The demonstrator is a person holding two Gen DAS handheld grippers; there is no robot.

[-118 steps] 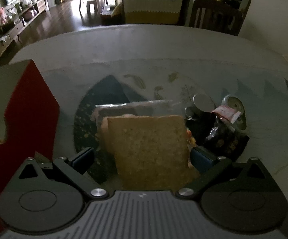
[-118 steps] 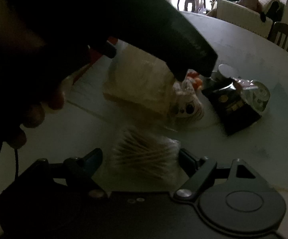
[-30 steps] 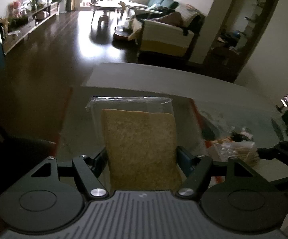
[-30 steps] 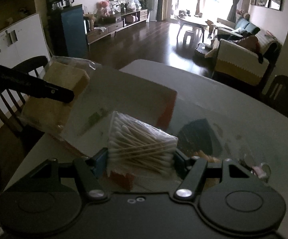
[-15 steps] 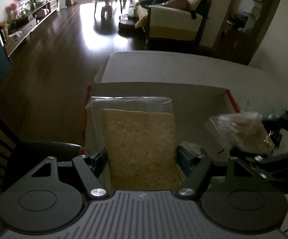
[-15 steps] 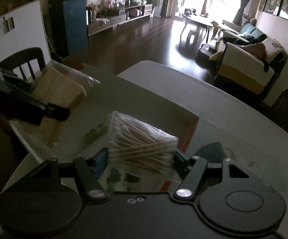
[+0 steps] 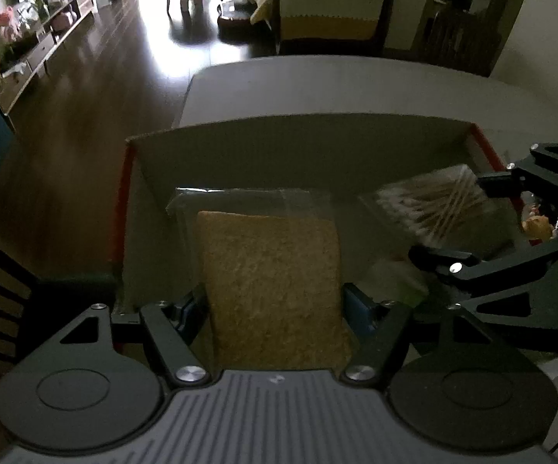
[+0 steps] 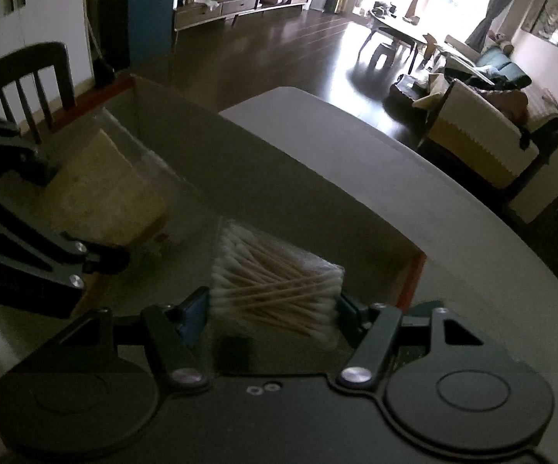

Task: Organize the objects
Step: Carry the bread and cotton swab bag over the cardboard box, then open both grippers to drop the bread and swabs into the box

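The tabletop point(image 7: 356, 85) is pale and rounded, and at its near edge sits the landmark for everything else: an open cardboard box point(image 7: 298, 143) with red outer faces and a plain brown inside. Both held items hang over the box's opening, so the coming move looks like a short drop or lowering into it and not a reach across the tabletop.

Over the left half of the box, the left gripper point(image 7: 273, 301) has its jaws clamped on the two side edges of a bagged sponge point(image 7: 271, 278). This is a tan, coarse, rectangular slab in clear film, its long axis pointing straight away from the jaws toward the box's far wall, with the loose end of the film sticking out beyond it.

Over the right half of the box, near its red right-hand corner, the right gripper point(image 8: 273, 315) has its jaws closed on a clear pack of cotton swabs point(image 8: 275, 290). The wooden sticks with white tips lie mostly crosswise between the jaws.

The two grippers are near each other above the box, each equally close to its own landing spot; neither item appears to rest on the box floor yet
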